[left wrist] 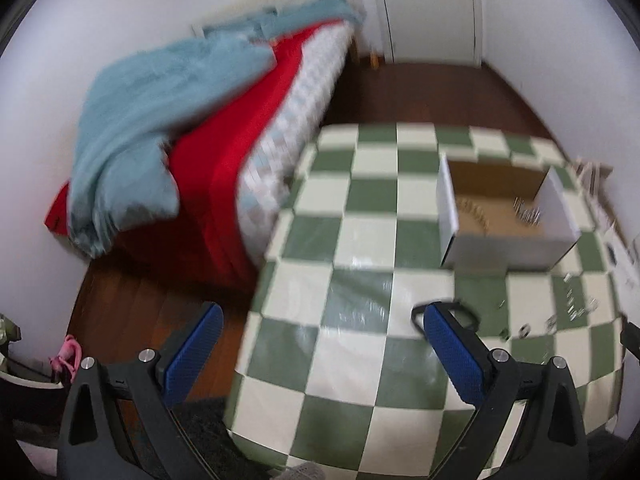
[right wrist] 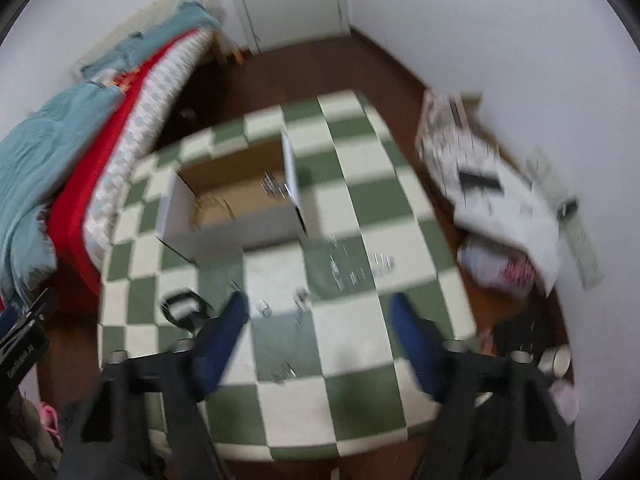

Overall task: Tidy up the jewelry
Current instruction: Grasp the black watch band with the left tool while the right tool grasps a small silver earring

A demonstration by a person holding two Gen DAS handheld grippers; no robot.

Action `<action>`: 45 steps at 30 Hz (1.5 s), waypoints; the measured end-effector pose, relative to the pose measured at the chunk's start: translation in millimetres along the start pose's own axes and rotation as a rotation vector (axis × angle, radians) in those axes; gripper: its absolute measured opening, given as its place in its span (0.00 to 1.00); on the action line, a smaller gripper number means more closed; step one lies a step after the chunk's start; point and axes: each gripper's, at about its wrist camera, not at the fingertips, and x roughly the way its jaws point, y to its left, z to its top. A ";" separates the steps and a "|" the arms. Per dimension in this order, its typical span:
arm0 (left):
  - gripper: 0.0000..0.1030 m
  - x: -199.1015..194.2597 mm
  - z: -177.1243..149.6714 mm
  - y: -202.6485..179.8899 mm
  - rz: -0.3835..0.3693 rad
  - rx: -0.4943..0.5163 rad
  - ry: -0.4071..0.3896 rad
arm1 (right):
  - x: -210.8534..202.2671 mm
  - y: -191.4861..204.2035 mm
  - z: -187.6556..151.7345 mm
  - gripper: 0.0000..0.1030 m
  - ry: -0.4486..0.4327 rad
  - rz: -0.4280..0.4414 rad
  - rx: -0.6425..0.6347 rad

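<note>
A white open box (left wrist: 508, 246) with a brown inside stands on the green-and-cream checkered table (left wrist: 360, 240); it also shows in the right wrist view (right wrist: 240, 228). Some jewelry lies inside it (right wrist: 274, 186). Several small silver jewelry pieces (right wrist: 352, 272) lie scattered on the table in front of the box, also in the left wrist view (left wrist: 560, 316). A black ring-shaped item (right wrist: 182, 308) lies by the table's left edge, right behind the left gripper's right finger (left wrist: 446, 312). My left gripper (left wrist: 320, 328) is open and empty above the table's edge. My right gripper (right wrist: 320, 312) is open and empty above the jewelry. Both views are blurred.
A bed with red sheet (left wrist: 224, 160) and blue blanket (left wrist: 152, 92) stands left of the table. Papers and bags (right wrist: 500, 200) lie on the wooden floor to the right. A white door (left wrist: 432, 8) is at the back.
</note>
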 end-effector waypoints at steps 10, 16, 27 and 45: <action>0.86 98.7 -2.2 -44.1 -0.109 0.045 0.258 | 91.8 -13.5 -25.8 0.59 0.150 0.023 0.064; 0.52 121.4 -2.3 -60.3 -0.135 0.086 0.307 | 123.2 3.5 -22.2 0.59 0.155 0.036 0.053; 0.08 109.3 -17.3 -56.4 -0.042 0.142 0.228 | 148.2 39.1 -12.9 0.45 0.104 -0.057 -0.076; 0.01 101.3 -19.9 -47.5 -0.030 0.107 0.188 | 144.0 44.2 -19.1 0.10 0.047 -0.107 -0.163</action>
